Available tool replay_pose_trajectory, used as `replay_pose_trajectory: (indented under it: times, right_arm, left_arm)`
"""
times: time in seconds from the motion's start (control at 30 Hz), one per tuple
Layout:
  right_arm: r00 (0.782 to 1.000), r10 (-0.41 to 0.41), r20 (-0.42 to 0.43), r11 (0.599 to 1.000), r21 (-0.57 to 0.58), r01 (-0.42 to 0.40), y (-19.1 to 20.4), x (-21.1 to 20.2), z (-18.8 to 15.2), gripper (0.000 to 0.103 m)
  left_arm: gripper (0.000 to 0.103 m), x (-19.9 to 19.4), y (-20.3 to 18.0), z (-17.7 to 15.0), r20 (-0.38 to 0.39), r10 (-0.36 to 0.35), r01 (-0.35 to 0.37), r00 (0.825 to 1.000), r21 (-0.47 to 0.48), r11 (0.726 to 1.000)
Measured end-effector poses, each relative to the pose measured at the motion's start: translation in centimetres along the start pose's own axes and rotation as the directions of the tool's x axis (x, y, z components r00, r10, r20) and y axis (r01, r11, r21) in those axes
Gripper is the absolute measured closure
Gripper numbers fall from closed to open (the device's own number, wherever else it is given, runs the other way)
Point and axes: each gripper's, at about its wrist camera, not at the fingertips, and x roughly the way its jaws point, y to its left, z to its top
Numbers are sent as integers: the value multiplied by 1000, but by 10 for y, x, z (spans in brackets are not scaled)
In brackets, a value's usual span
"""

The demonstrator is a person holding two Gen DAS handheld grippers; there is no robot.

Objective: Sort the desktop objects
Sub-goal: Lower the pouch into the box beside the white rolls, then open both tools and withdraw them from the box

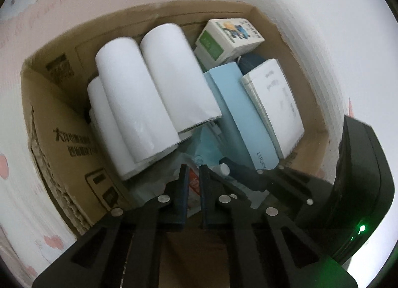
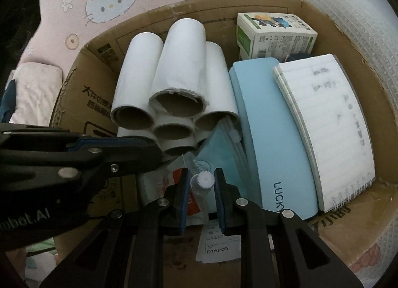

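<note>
A cardboard box (image 2: 348,46) holds the sorted things. My right gripper (image 2: 202,172) is shut on a small clear bottle (image 2: 202,181) with a white ribbed cap, just above the box's near end. The same bottle's cap (image 1: 223,169) shows in the left wrist view, beside the right gripper's fingers. My left gripper (image 1: 194,176) hangs over the box with its jaws almost together and nothing between them. A red and white packet (image 1: 194,184) lies below it. In the right wrist view the left gripper (image 2: 156,149) reaches in from the left.
Several white paper rolls (image 2: 179,69) lie stacked at the box's left. A light blue case (image 2: 271,138) marked LUCKY lies beside a spiral notebook (image 2: 330,123), with a small green and white carton (image 2: 273,34) behind. Pink patterned cloth (image 2: 112,1) surrounds the box.
</note>
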Motion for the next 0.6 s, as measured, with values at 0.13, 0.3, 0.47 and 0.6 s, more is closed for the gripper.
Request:
replay_pose_trajectory:
  times: [0.13, 0.3, 0.47, 0.6]
  right_arm:
    - [1000, -21, -1, 999, 29, 21, -1, 0, 3, 86]
    - [999, -41, -24, 996, 80, 43, -1, -4, 7, 86]
    - [998, -59, 14, 994, 96, 58, 3, -26, 11, 86]
    - [995, -99, 16, 988, 124, 97, 5, -40, 15, 86]
  left_arm:
    - [95, -3, 0, -1, 10, -20, 20, 1000, 42, 999]
    - [85, -11, 10, -9, 42, -83, 80, 996, 73, 994]
    - [64, -26, -3, -8, 111, -116, 102, 987, 124, 987]
    - [63, -41, 3, -11, 143, -124, 103, 982, 146, 984]
